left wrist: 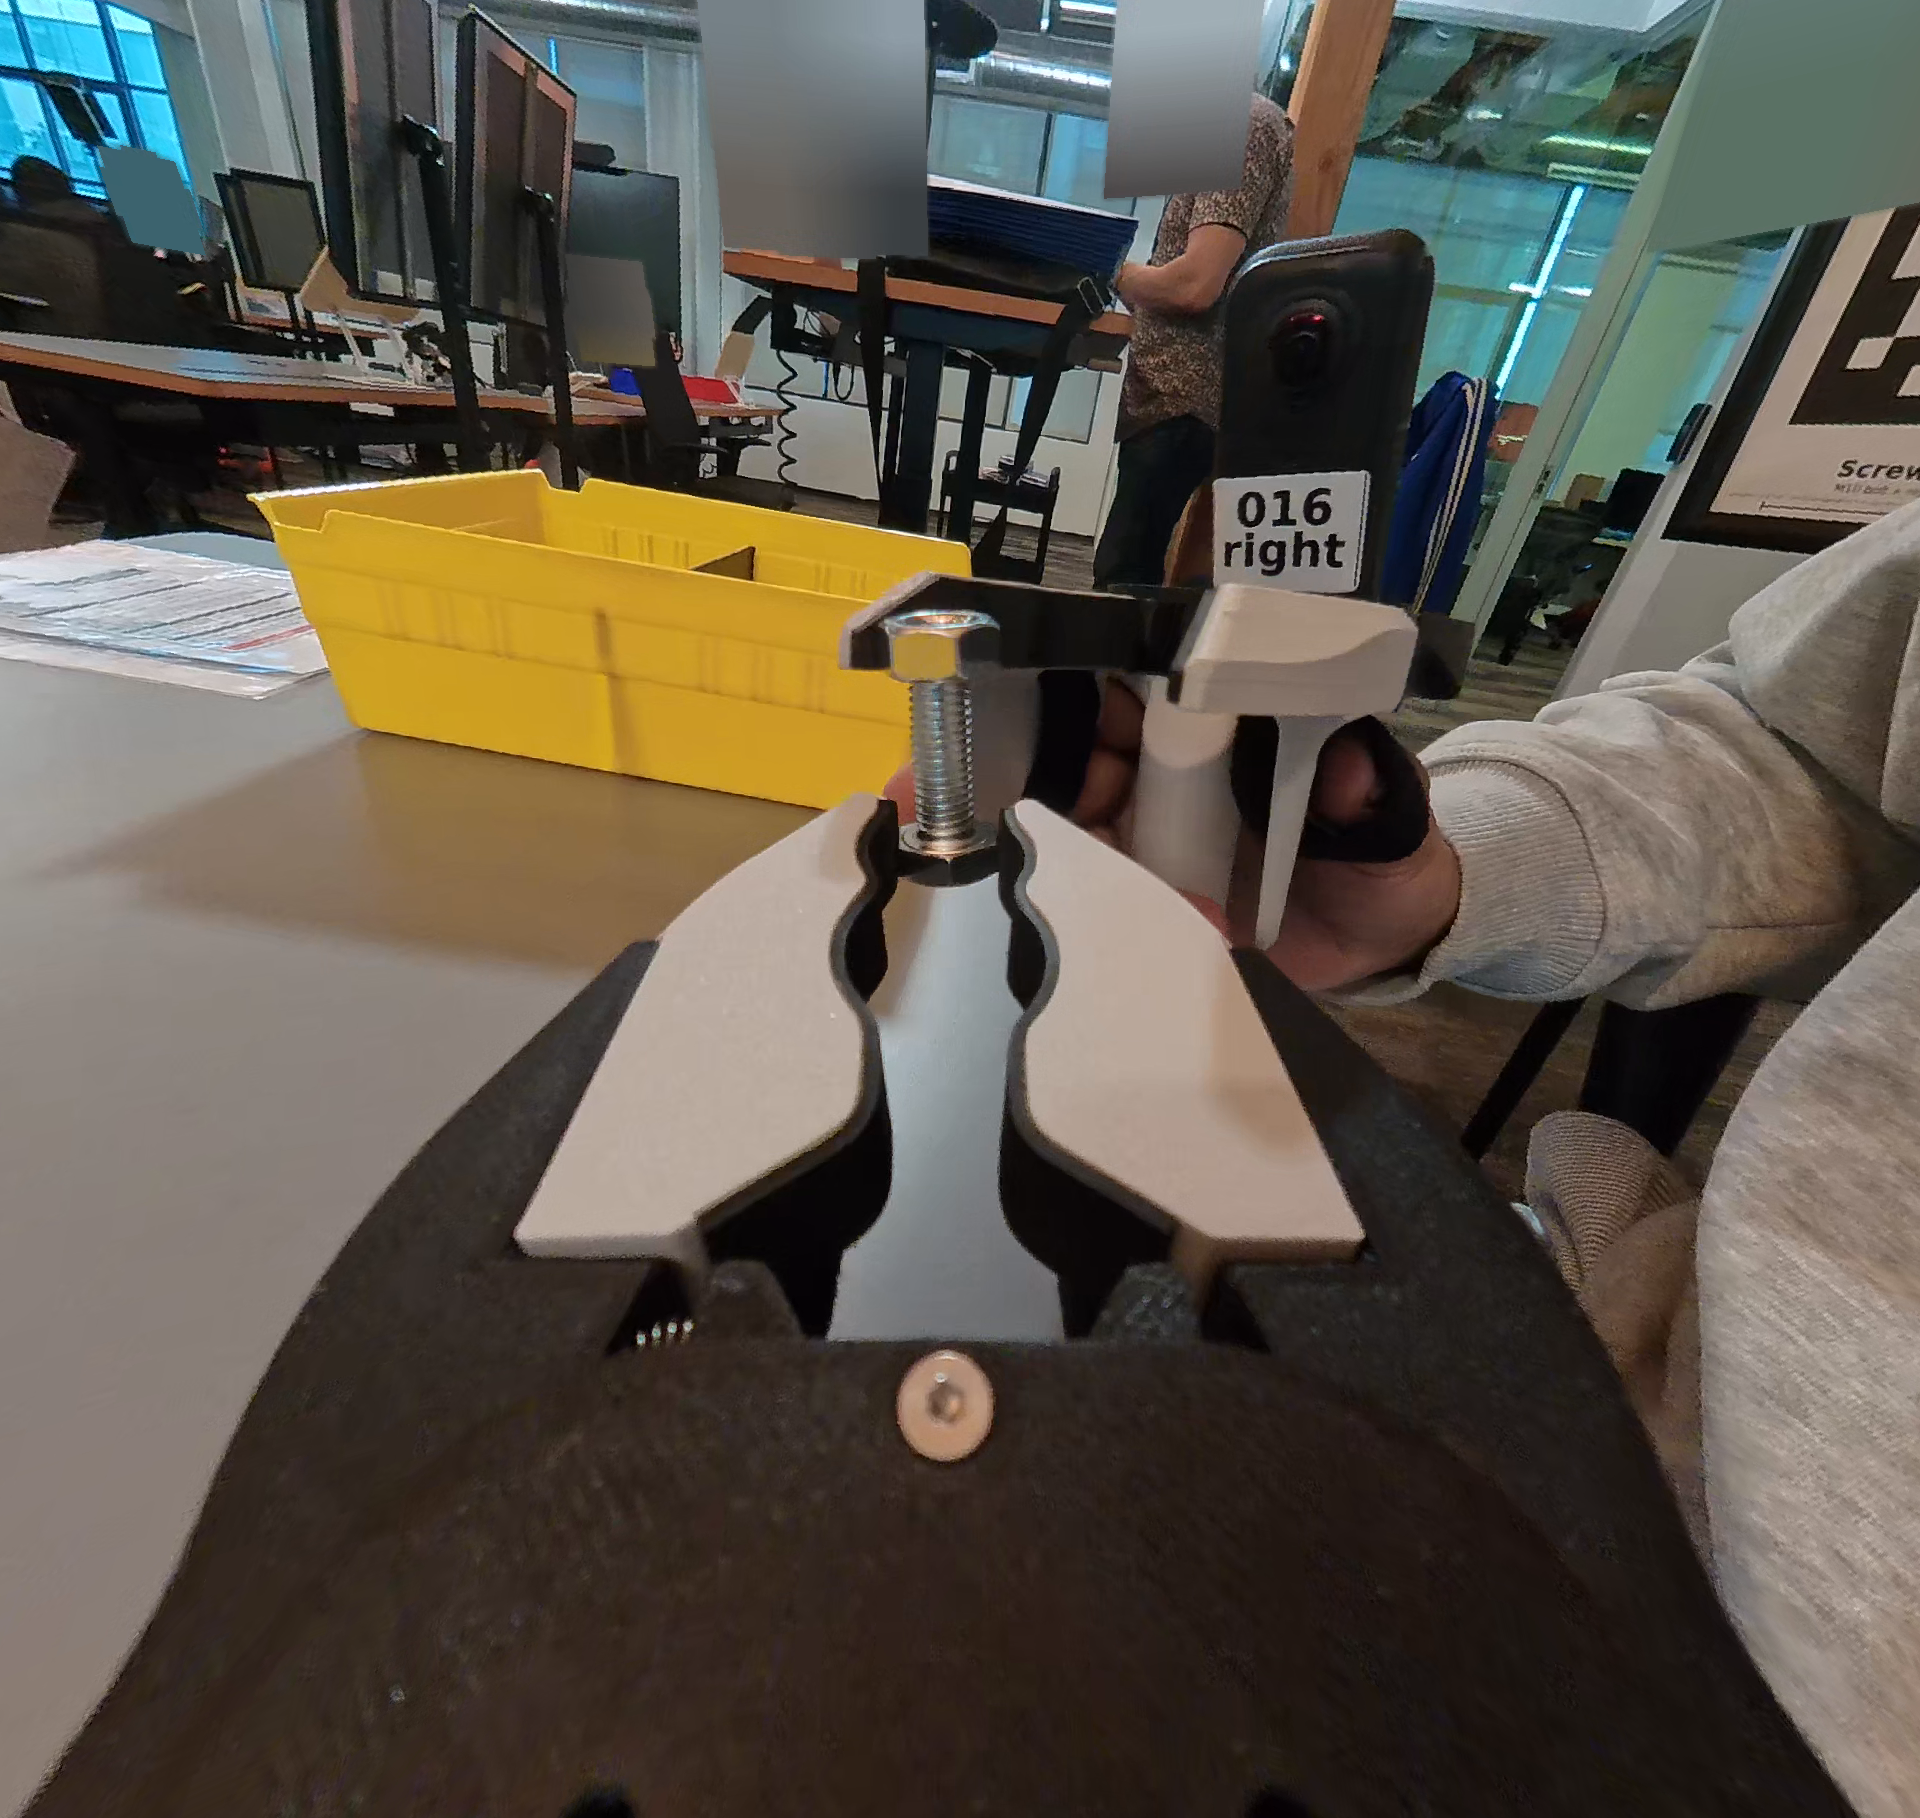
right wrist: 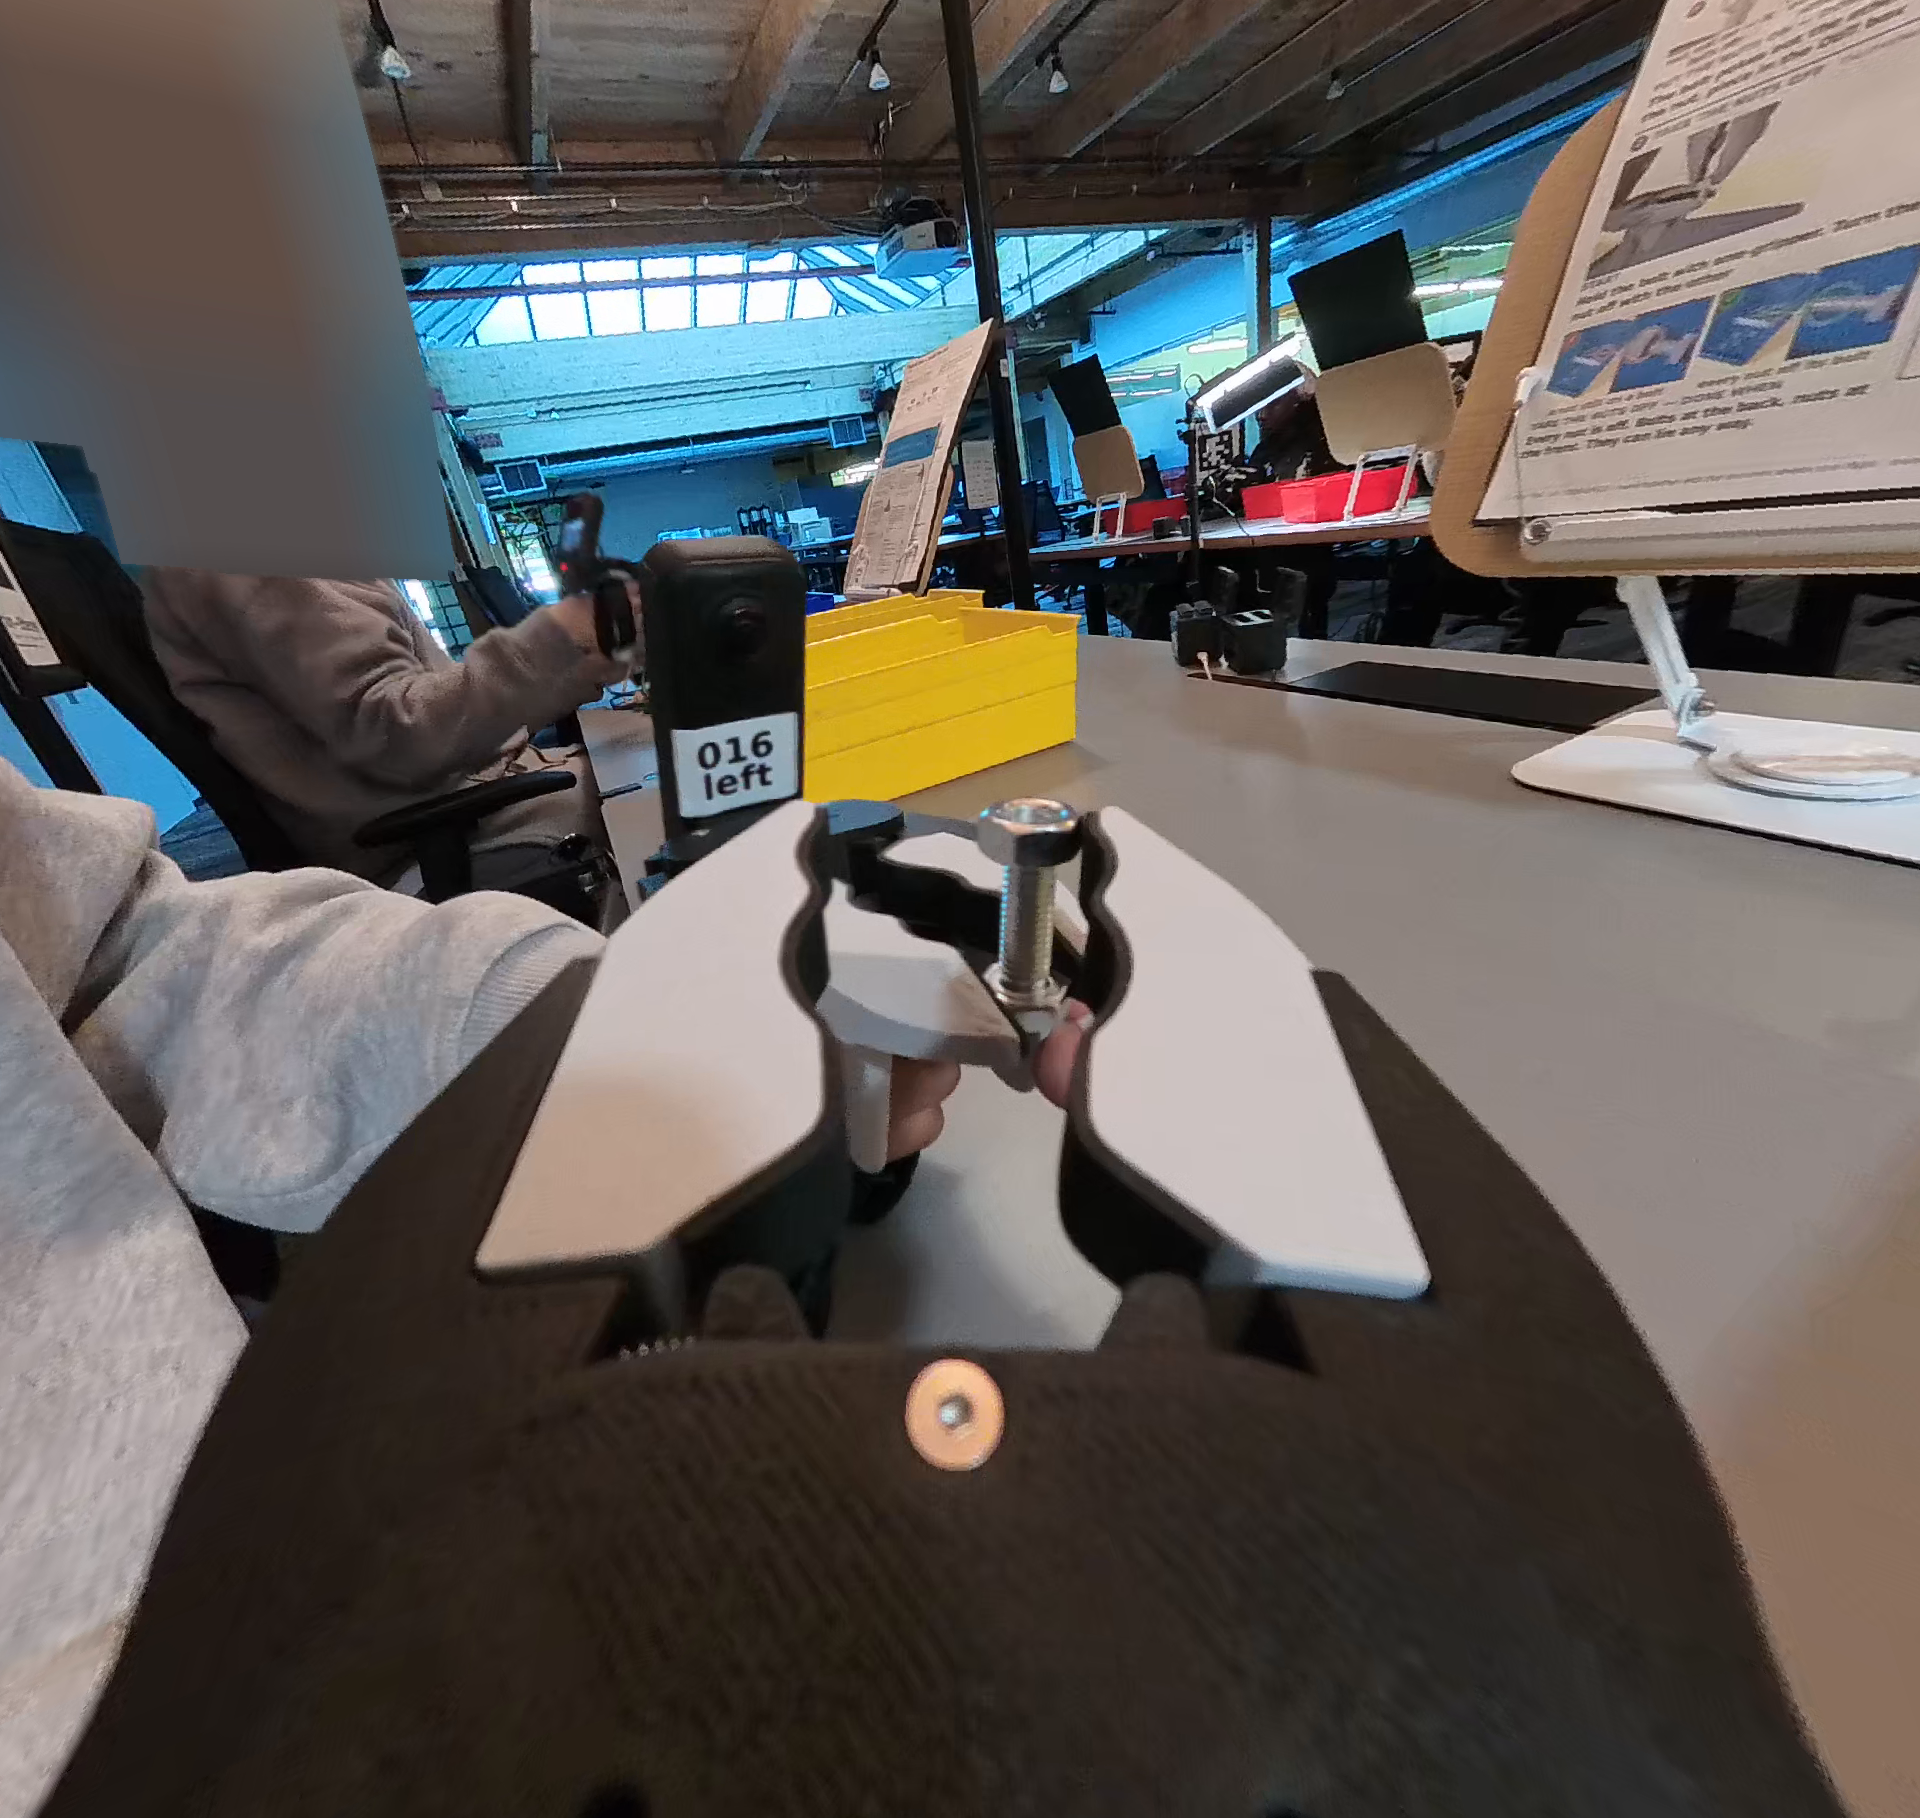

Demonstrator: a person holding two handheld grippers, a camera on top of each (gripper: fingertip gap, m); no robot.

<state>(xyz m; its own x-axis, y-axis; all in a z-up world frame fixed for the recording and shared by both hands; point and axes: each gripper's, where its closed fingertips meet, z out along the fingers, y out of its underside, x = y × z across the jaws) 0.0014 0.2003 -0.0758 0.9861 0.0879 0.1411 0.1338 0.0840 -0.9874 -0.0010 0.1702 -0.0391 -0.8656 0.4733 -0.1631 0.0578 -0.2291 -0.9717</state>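
Grey and bare in front, the table (left wrist: 312, 937) stands in an open workshop with desks, monitors and a wooden ceiling behind it. Toward its far edge sits a yellow bin (left wrist: 582, 625) with dividers inside, and beside the bin, at the far left, lies a printed sheet in a clear sleeve (left wrist: 145, 615). At the table's right edge a white stand (right wrist: 1714, 771) carries an instruction sheet (right wrist: 1725, 241) on a board.

Both tongs meet above the near edge of the table, around one silver bolt (left wrist: 940, 729) that stands upright with its hex head on top. The left gripper (left wrist: 943, 859) is closed to a narrow gap on a dark nut (left wrist: 940, 869) at the lower end of the bolt, with a washer (left wrist: 940, 840) just above the nut. The right gripper (right wrist: 1039, 828) comes in from the right, lying level, and its tips are closed on the bolt's head. A bare hand (left wrist: 1340, 885) in a grey sleeve holds its white handle.

A second person in a patterned shirt (left wrist: 1195, 293) stands at a desk well behind the bin.
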